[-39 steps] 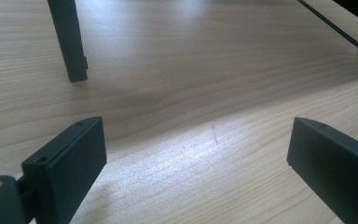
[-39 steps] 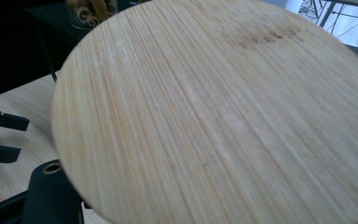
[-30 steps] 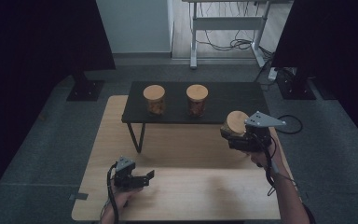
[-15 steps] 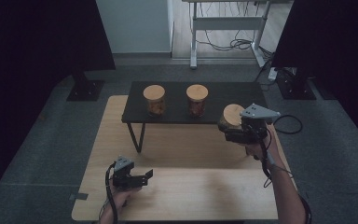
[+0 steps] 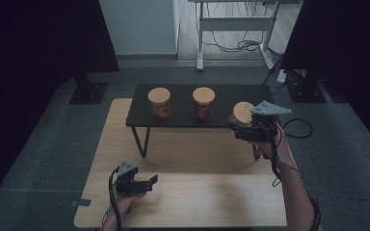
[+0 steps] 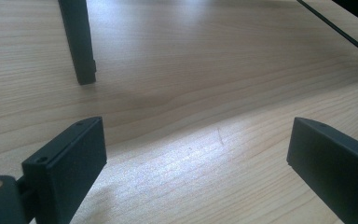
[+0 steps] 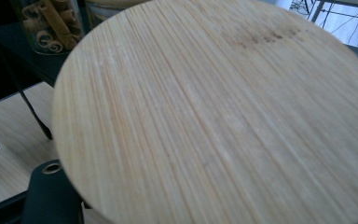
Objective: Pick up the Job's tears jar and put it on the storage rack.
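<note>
A glass jar with a round bamboo lid [image 5: 242, 114] hangs tilted at the right end of the low black shelf [image 5: 181, 109], with my right gripper [image 5: 237, 129] shut on it. The lid [image 7: 214, 112] spreads across the right gripper view, with one black finger [image 7: 51, 198] under it. Two matching jars [image 5: 159, 102] [image 5: 204, 102] stand upright on the shelf; one [image 7: 46, 23] holds cinnamon sticks. My left gripper [image 5: 149, 181] rests low on the wooden table [image 5: 197, 202] at the front left. It is open [image 6: 196, 172], with bare wood between its fingers.
The shelf stands on thin black legs [image 6: 79, 42] at the back of the table. A cable [image 5: 298, 126] loops from the right gripper. A dark stand base [image 5: 88, 92] and a metal desk frame [image 5: 231, 36] sit on the floor beyond.
The right gripper has carried the jar a little up and away, closer to the shelf's right end. The left gripper has stayed put.
</note>
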